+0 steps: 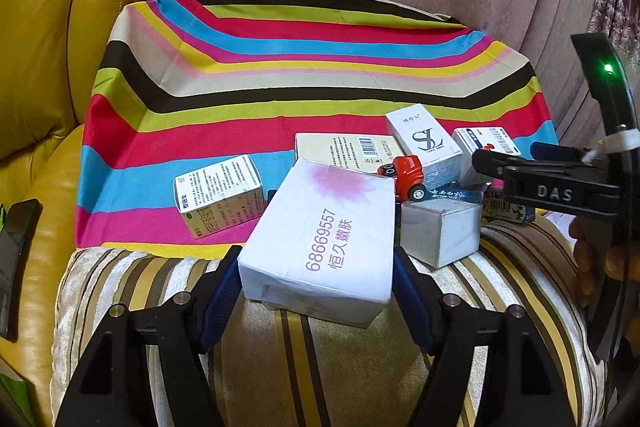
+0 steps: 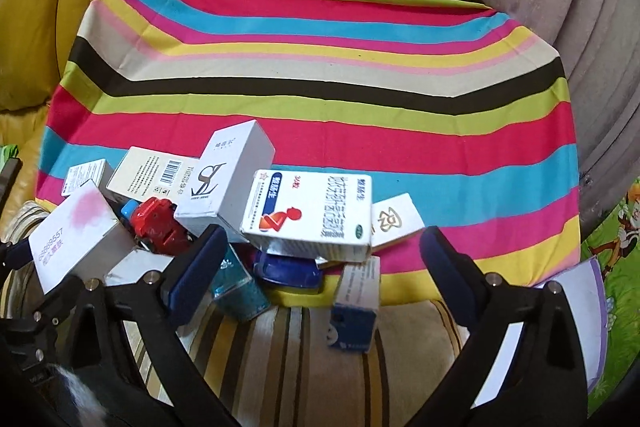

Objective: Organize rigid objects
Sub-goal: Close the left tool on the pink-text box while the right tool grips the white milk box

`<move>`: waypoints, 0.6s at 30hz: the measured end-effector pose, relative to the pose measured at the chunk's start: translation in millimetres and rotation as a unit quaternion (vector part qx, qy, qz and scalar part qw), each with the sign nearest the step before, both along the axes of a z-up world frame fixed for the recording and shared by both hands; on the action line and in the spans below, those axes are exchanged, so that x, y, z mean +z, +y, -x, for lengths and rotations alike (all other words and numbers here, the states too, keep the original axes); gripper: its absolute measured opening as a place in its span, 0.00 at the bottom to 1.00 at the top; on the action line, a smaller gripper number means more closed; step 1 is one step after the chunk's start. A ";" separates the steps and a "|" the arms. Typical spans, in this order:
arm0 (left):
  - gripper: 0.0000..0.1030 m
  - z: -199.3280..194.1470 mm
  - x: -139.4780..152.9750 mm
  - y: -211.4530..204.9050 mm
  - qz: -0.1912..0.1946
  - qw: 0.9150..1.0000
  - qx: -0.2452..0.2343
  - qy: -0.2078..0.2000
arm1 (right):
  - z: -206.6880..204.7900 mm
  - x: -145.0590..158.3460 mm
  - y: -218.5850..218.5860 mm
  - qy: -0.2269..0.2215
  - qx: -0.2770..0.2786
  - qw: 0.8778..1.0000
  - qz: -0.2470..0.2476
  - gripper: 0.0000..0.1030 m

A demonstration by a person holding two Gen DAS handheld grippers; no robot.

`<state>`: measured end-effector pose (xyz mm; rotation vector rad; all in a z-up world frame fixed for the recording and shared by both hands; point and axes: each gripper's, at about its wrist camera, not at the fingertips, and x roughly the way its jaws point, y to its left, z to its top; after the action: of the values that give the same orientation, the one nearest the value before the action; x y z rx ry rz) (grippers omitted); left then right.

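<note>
My left gripper point(image 1: 318, 291) is shut on a white box point(image 1: 320, 243) with a pink blotch and purple print, its blue pads point(image 1: 222, 291) pressing both sides over the striped cushion point(image 1: 320, 367). The same box point(image 2: 76, 227) shows at the left of the right wrist view. My right gripper point(image 2: 320, 251) stands open over the pile, nothing touching its pads. Between its fingers lie a medicine box with a red figure point(image 2: 308, 215), a blue lid point(image 2: 288, 267), a teal box point(image 2: 236, 283) and a blue box point(image 2: 354, 311). A red toy car point(image 1: 406, 175) sits in the pile.
A striped cloth point(image 1: 280, 67) covers the seat behind the pile. On it lie a small printed box point(image 1: 218, 197), a barcode box point(image 1: 348, 147), a logo box point(image 1: 424, 143) and a grey cube box point(image 1: 440, 231). A yellow sofa arm point(image 1: 48, 27) and a phone point(image 1: 16, 259) are at the left.
</note>
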<state>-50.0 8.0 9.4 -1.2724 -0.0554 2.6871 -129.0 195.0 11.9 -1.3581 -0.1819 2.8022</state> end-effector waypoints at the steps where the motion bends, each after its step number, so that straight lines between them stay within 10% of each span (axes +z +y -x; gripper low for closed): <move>1: 0.70 -0.3 -0.2 0.0 -0.001 1.000 0.000 0.000 | 1.6 -0.7 -0.2 0.000 -0.001 1.000 -0.002 0.95; 18: 0.69 -4.5 2.9 -5.5 -0.009 1.000 0.023 0.012 | 10.4 -5.1 14.3 0.000 -0.010 0.999 0.030 0.70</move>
<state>-45.5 2.6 12.4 -1.2498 -0.1066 2.7331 -139.4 209.4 6.8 -1.3626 -0.0837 2.8140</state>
